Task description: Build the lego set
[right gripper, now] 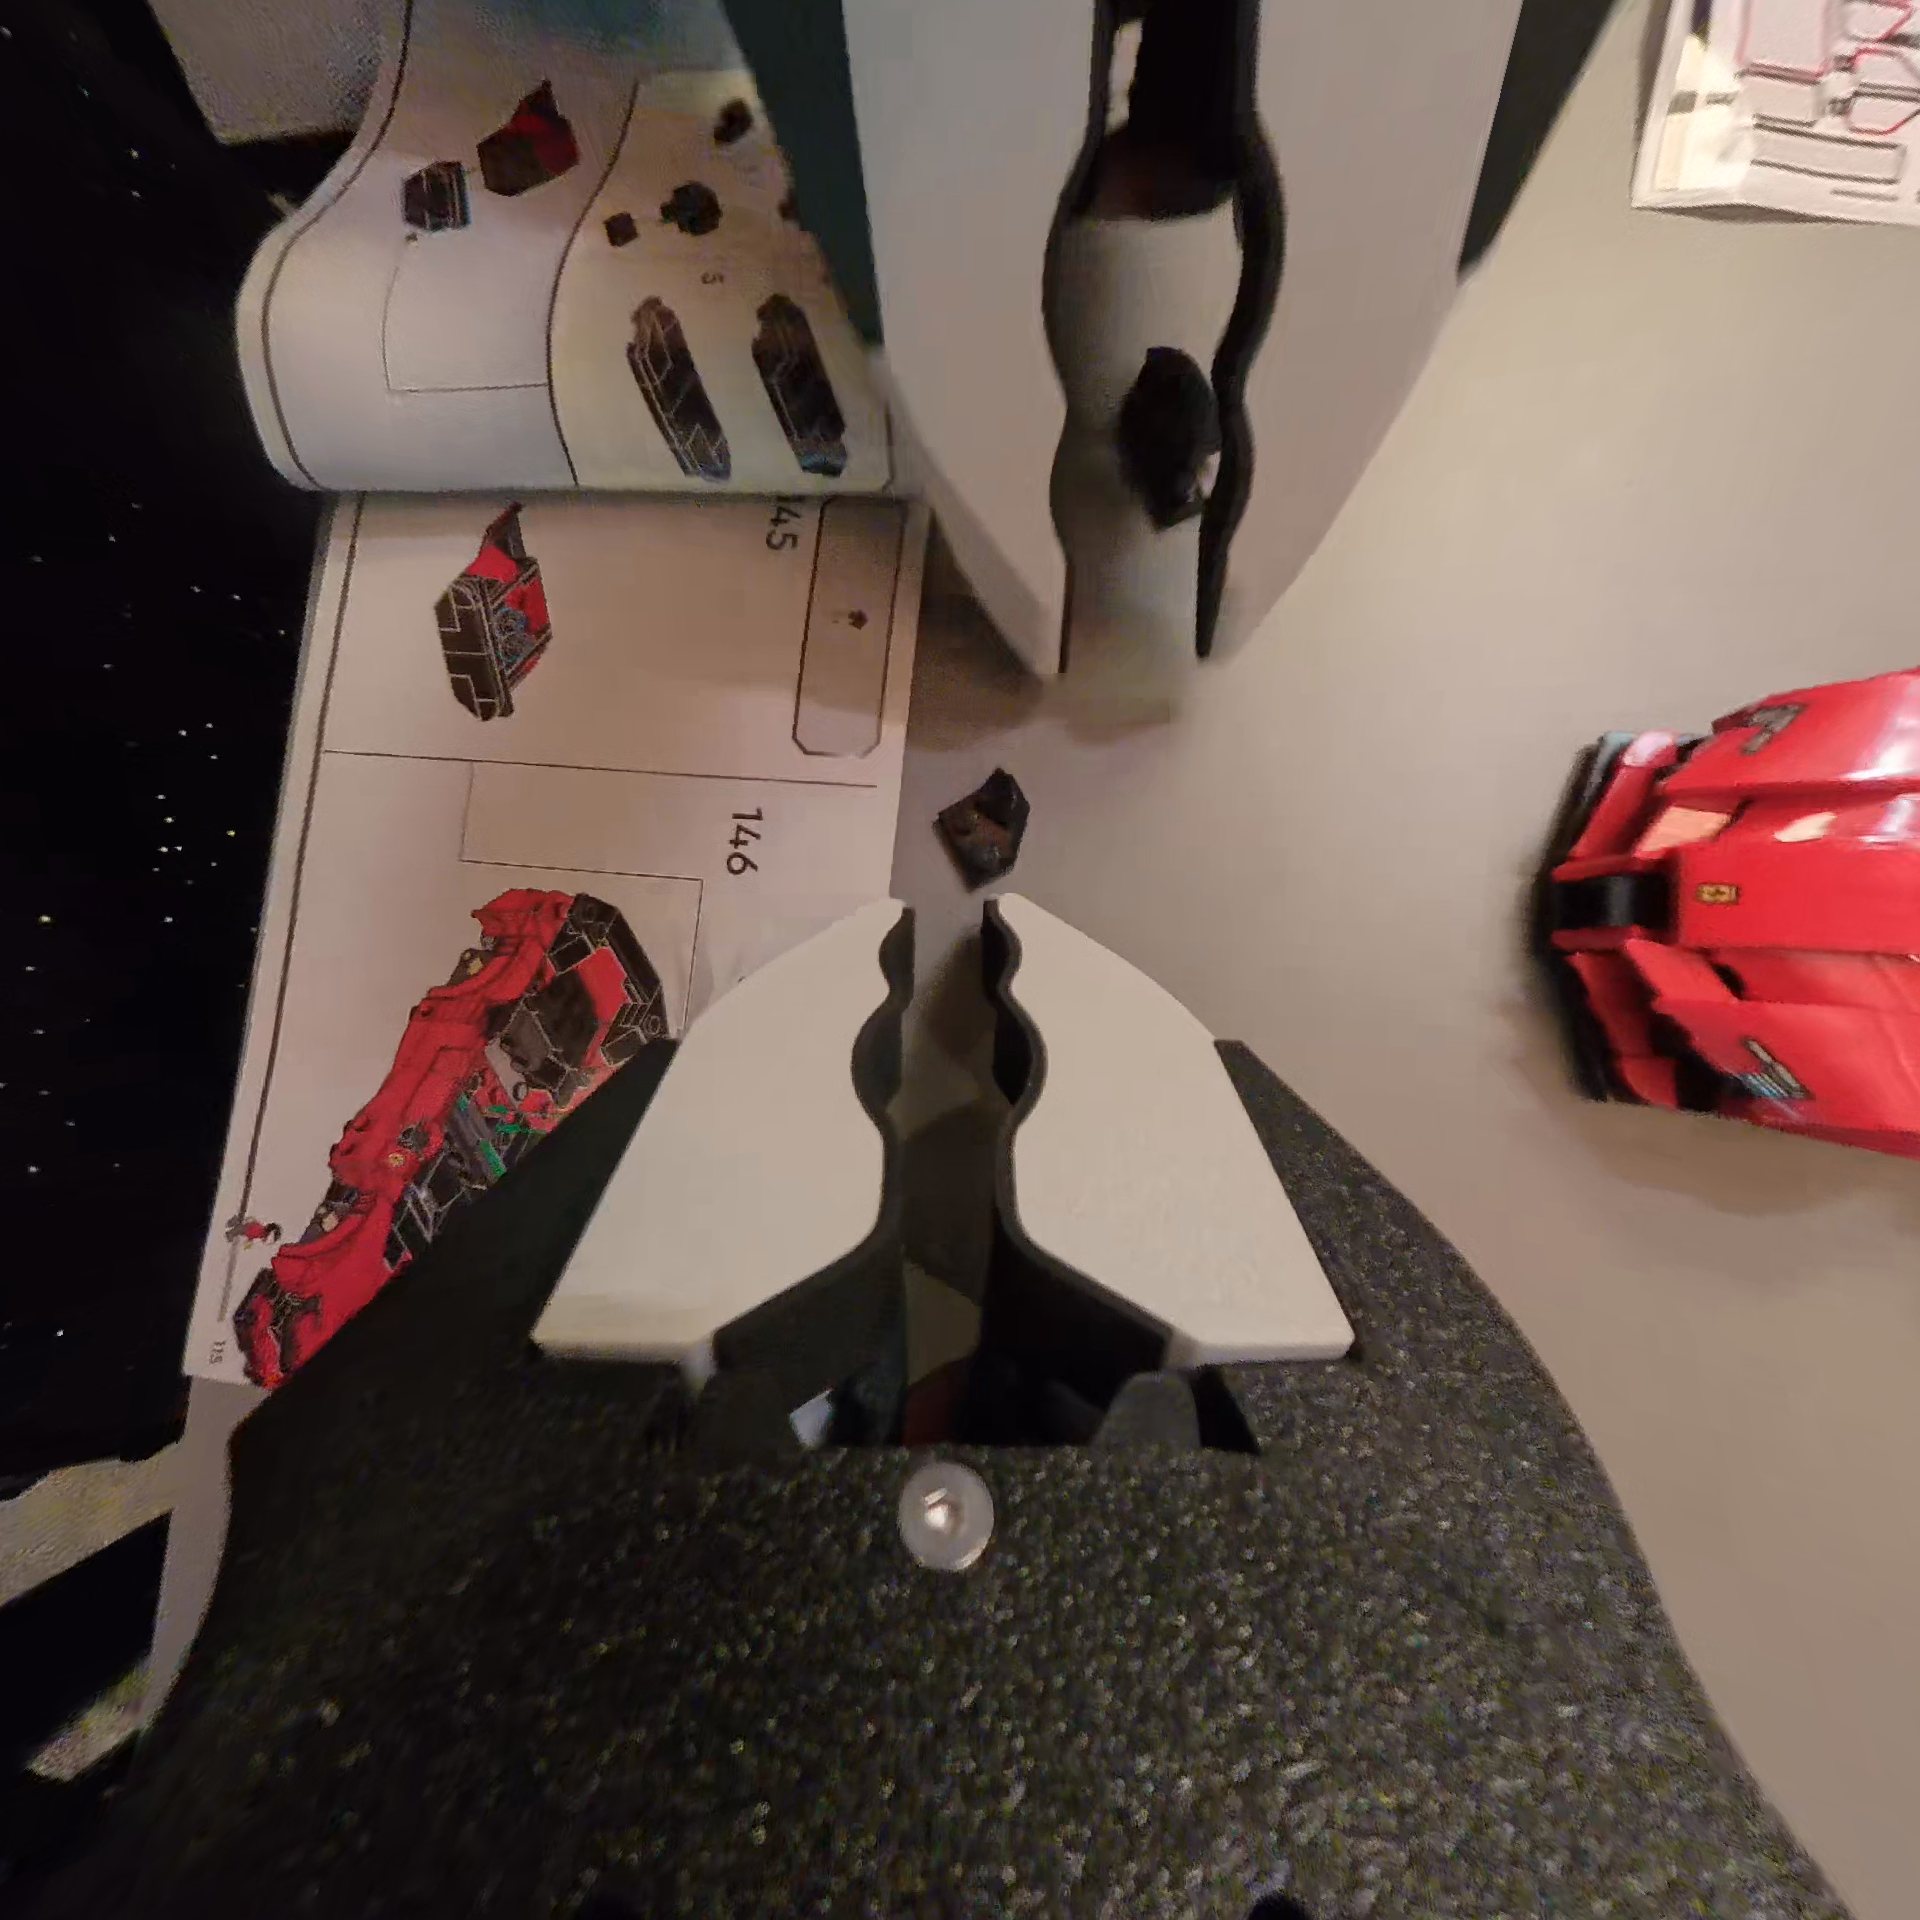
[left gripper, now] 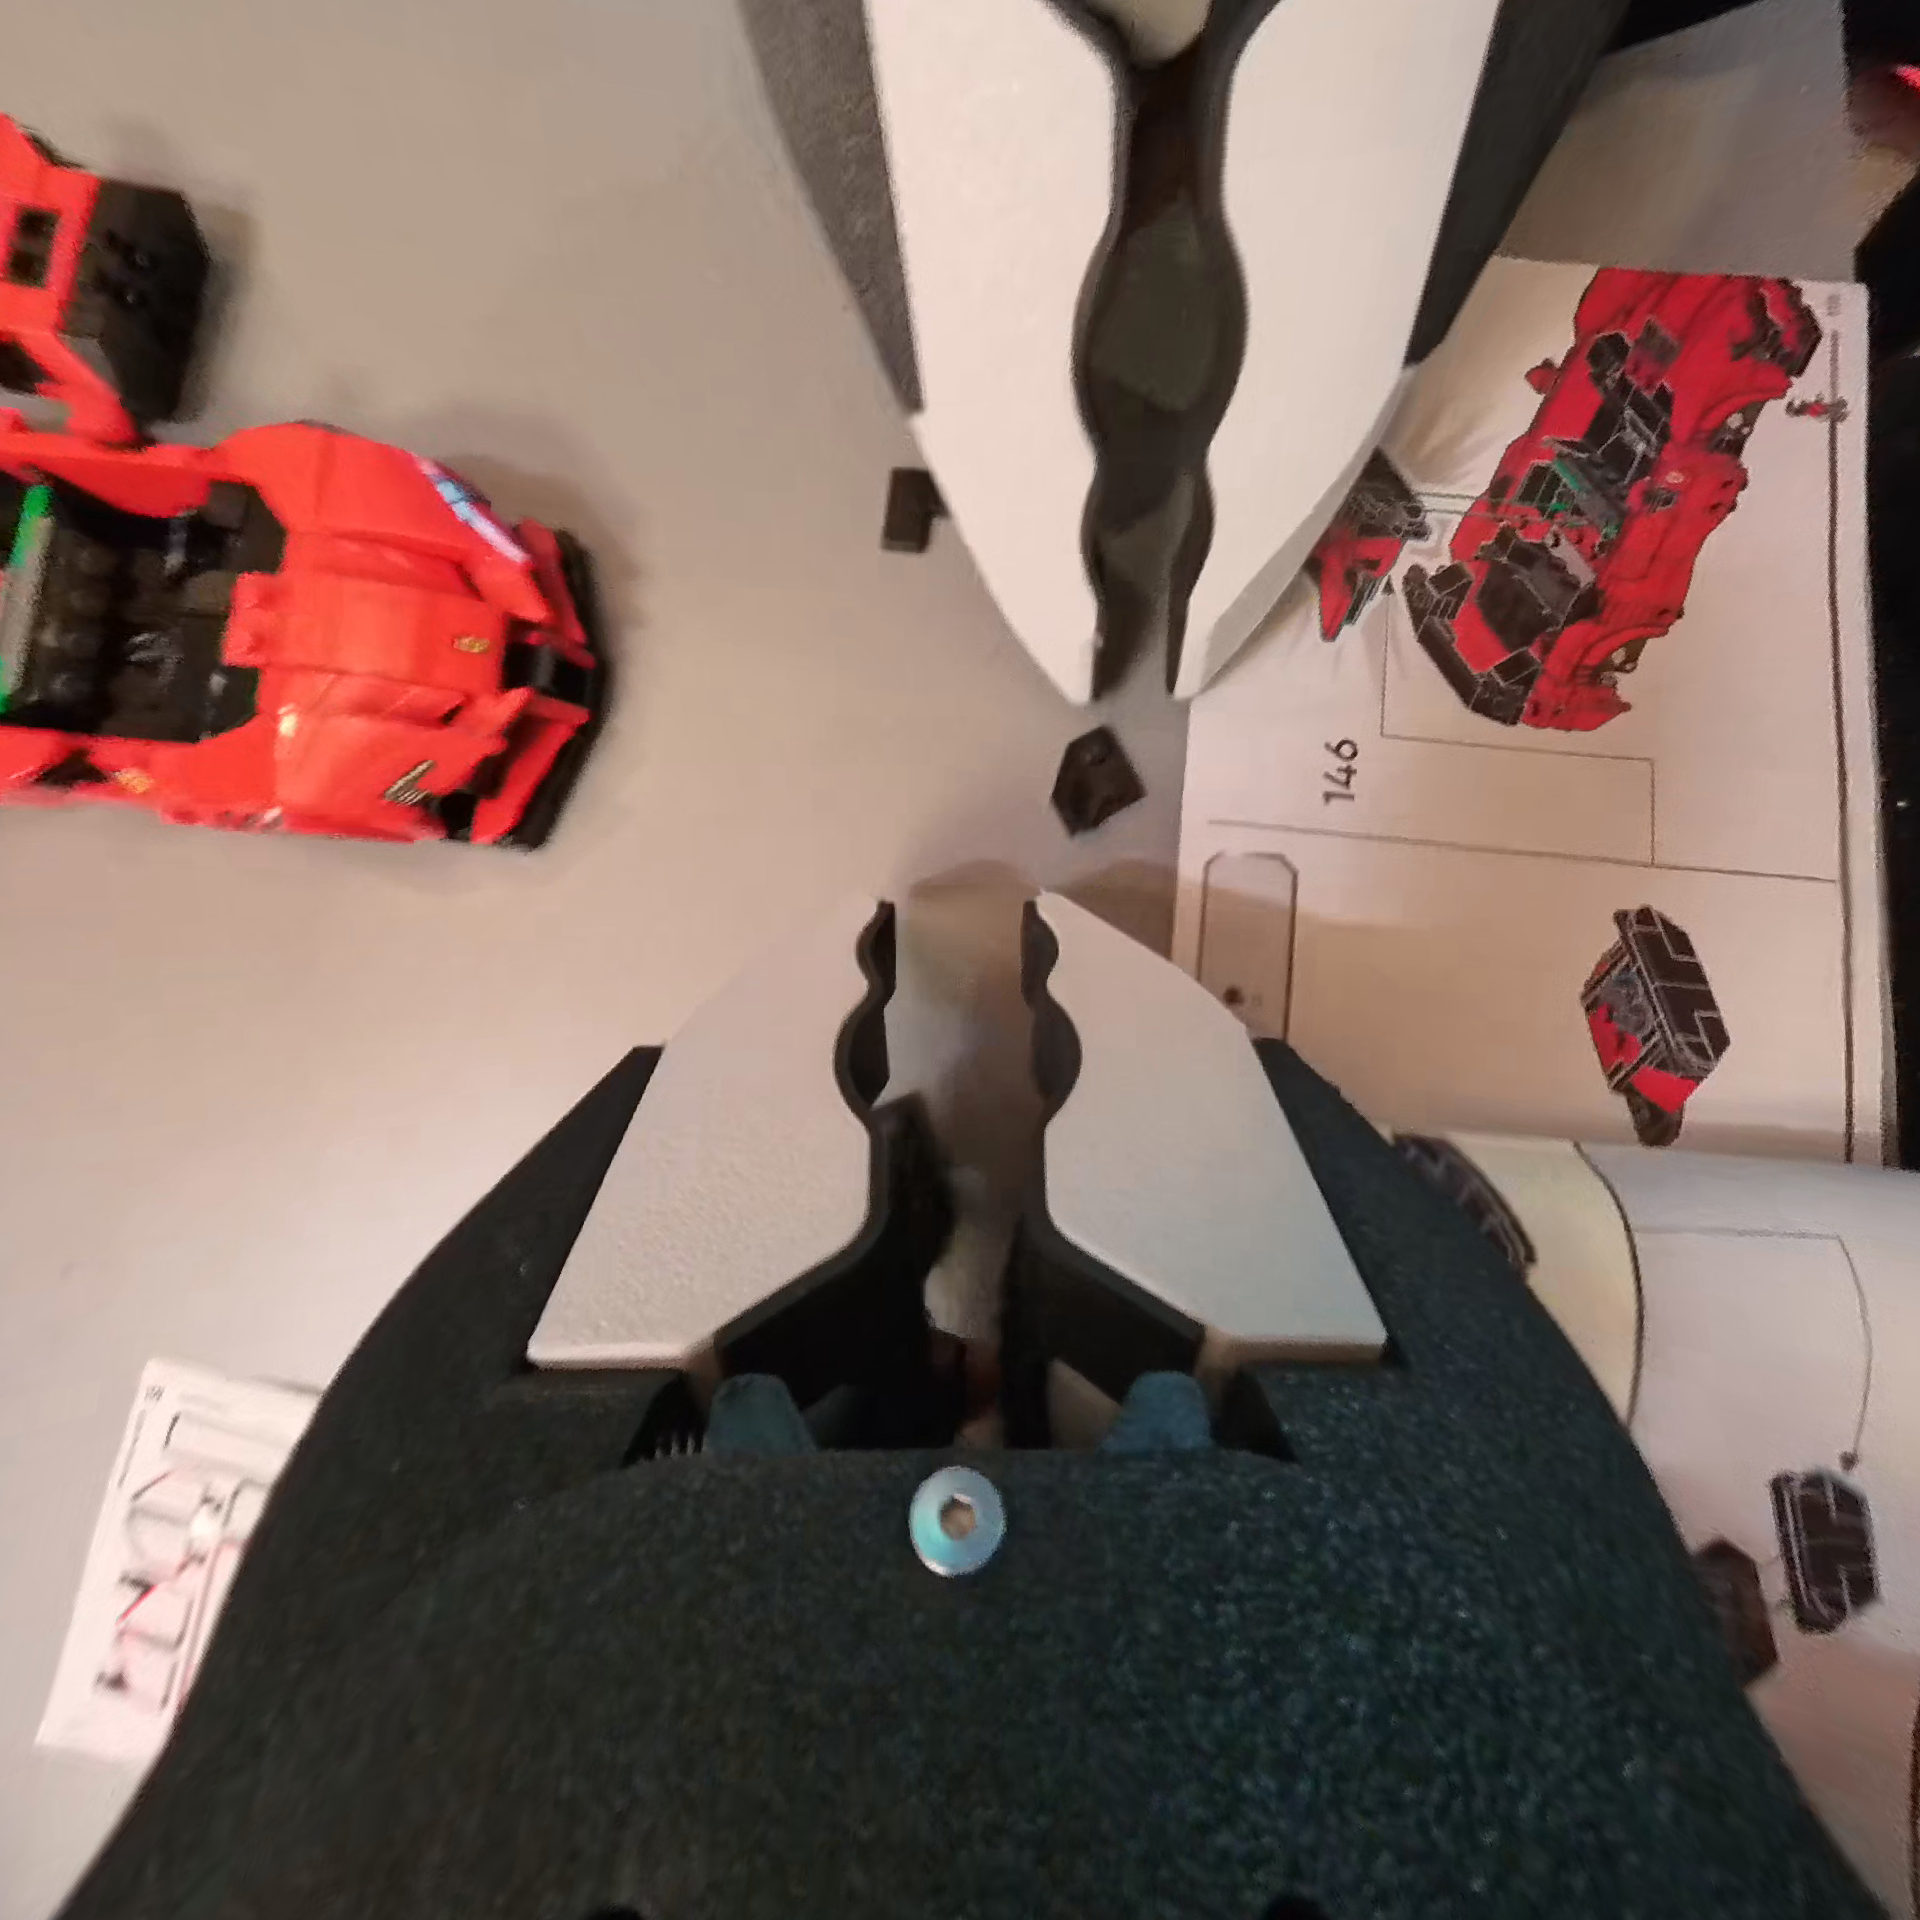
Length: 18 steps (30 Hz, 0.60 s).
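A small black brick (left gripper: 1096, 779) lies loose on the pale table (left gripper: 675, 312), just off the edge of the open instruction booklet (left gripper: 1558, 831), between the two opposed sets of gripper tips. In the right wrist view the same brick (right gripper: 982, 826) sits just ahead of that gripper's tips. A second small black piece (left gripper: 909, 509) lies on the table beside the farther gripper. The partly built red car (left gripper: 343, 634) stands well apart to one side; in the right wrist view its nose (right gripper: 1745, 925) is at the frame edge. A detached red-and-black section (left gripper: 83, 281) lies near the car. A sticker sheet (left gripper: 156, 1558) lies on the table near the left gripper's body.

Left gripper (left gripper: 956, 904): jaws spread a little, nothing visible between the tips, which hover close to the brick without clearly touching it. Right gripper (right gripper: 948, 909): jaws narrowly parted, empty at the tips, pointing at the brick. In the right wrist view a dark shape shows within the left gripper's gap, farther back; whether it is held cannot be told.
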Motion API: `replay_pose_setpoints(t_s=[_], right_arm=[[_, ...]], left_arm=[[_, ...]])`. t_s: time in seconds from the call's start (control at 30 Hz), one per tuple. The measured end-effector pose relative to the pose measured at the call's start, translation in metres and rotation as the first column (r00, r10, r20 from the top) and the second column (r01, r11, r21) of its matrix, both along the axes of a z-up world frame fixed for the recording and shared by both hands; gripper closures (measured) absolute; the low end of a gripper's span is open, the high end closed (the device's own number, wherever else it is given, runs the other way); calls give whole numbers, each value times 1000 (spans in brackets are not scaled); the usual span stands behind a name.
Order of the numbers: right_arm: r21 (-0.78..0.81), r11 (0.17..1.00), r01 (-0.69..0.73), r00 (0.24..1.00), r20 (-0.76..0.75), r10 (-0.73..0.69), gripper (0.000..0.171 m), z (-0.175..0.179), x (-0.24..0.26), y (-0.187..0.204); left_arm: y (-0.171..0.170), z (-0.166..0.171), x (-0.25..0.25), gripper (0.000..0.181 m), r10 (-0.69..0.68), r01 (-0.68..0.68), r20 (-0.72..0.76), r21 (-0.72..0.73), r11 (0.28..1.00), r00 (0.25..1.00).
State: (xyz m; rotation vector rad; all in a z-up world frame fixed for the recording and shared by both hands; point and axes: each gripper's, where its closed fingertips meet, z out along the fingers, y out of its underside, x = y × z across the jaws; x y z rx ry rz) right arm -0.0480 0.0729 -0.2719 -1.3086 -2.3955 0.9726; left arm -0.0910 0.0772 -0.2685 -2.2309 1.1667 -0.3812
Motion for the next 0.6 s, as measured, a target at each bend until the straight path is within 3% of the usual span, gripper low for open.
replay_pose_setpoints(t_s=[0.17, 0.33, 0.43, 0.6], right_arm=[[-18, 996, 84, 996, -27, -85, 159, 7, -3, 8], [17, 997, 71, 995, -75, -70, 152, 2, -9, 6], [9, 998, 67, 995, -77, -67, 149, 1, -11, 5], [31, 997, 73, 994, -82, -71, 151, -3, -17, 3]], left_arm=[[-4, 44, -37, 162, 94, -105, 141, 75, 992, 986], [-8, 83, -83, 163, 208, -258, 277, 159, 953, 938], [-18, 72, -86, 160, 202, -236, 274, 100, 967, 940], [-35, 25, -68, 150, 149, -138, 203, -67, 988, 968]])
